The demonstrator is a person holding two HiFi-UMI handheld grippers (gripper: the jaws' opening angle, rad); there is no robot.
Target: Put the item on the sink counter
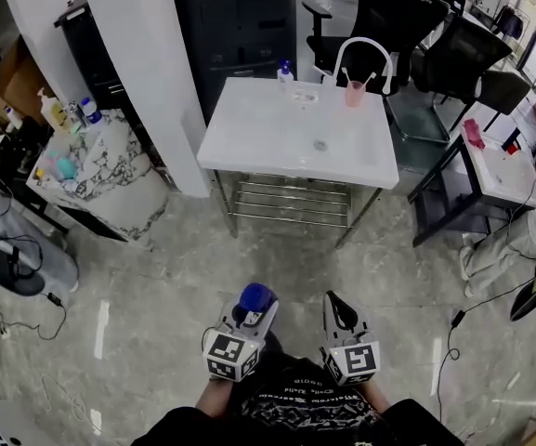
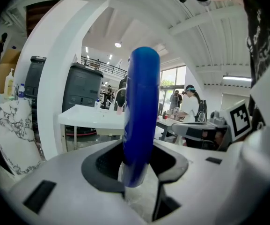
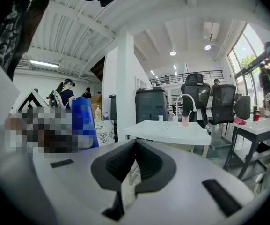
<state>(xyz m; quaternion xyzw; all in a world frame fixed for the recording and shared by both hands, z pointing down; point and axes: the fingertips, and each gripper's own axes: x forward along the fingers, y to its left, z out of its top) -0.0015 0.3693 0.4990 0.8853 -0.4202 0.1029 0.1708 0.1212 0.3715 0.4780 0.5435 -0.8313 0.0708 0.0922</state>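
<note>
A blue, flat-sided bottle-like item (image 1: 256,297) stands upright between the jaws of my left gripper (image 1: 249,321), which is shut on it low in the head view. In the left gripper view the blue item (image 2: 142,111) fills the middle, pinched at its lower end in the left gripper (image 2: 137,172). My right gripper (image 1: 340,312) hangs beside it, shut and empty; its jaws meet in the right gripper view (image 3: 135,165), with the blue item (image 3: 84,121) to its left. The white sink counter (image 1: 258,128) stands well ahead across the floor, with a white faucet (image 1: 360,54).
On the counter's back edge stand a pink cup (image 1: 355,93) and a small blue-capped bottle (image 1: 285,71). A marble-topped stand (image 1: 100,170) with bottles and a white pillar (image 1: 147,72) are at the left. Black chairs (image 1: 453,54) and a desk (image 1: 500,170) are at the right. Cables lie on the floor.
</note>
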